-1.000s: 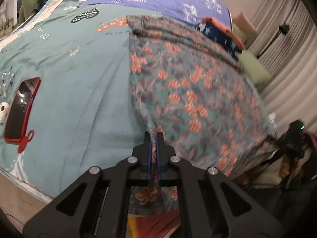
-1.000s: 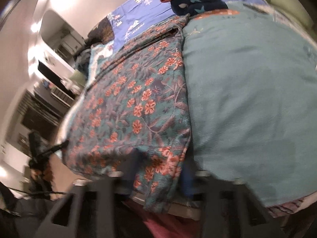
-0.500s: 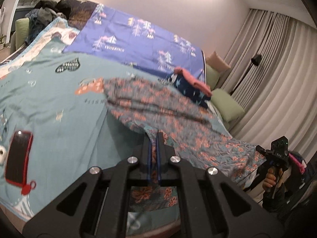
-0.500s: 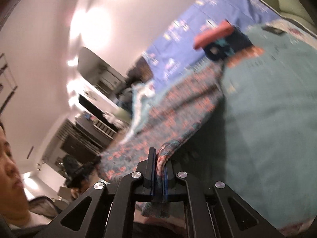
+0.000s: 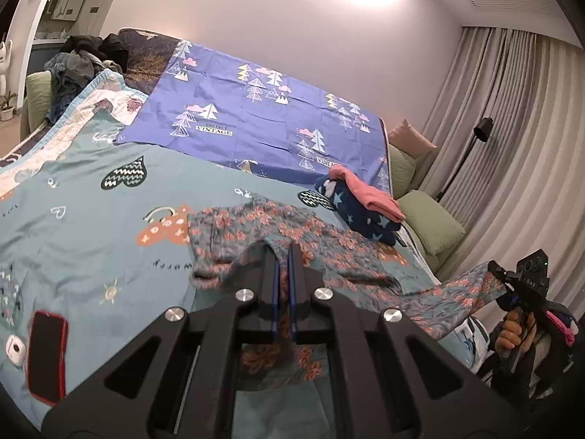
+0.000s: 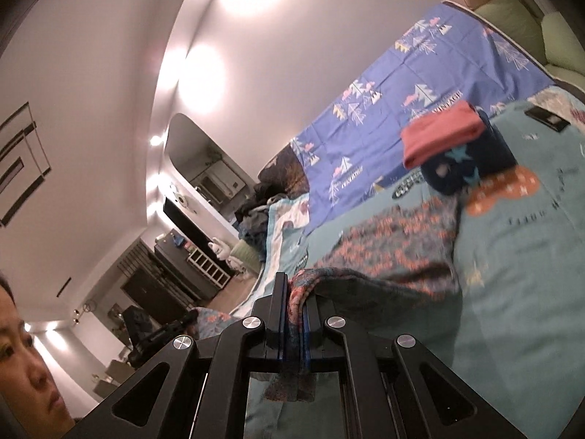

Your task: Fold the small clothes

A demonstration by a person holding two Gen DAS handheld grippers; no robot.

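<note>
1. Left hand-held gripper (image 5: 284,256): jaws pressed together on a fold of the floral garment (image 5: 292,234), which drapes over its fingertips and hangs below them.
2. Right hand-held gripper (image 6: 294,292): jaws clamped on another edge of the same floral garment (image 6: 398,245); a strip of cloth dangles beneath. It also appears at the right edge of the left wrist view (image 5: 512,278), held in a person's hand (image 5: 513,333).
3. Floral garment: teal with orange flowers, its near edge lifted at both clamped points, its far part lying on the bed.
4. Bed cover (image 5: 91,219): teal, printed with hearts.
5. Blue sheet (image 5: 256,124): tree print, beyond the garment.
6. Folded clothes (image 5: 365,208): navy star-print piece with a pink piece on top, just beyond the garment.
7. Phone (image 5: 46,356): red case, lying on the cover, well left of the garment.
</note>
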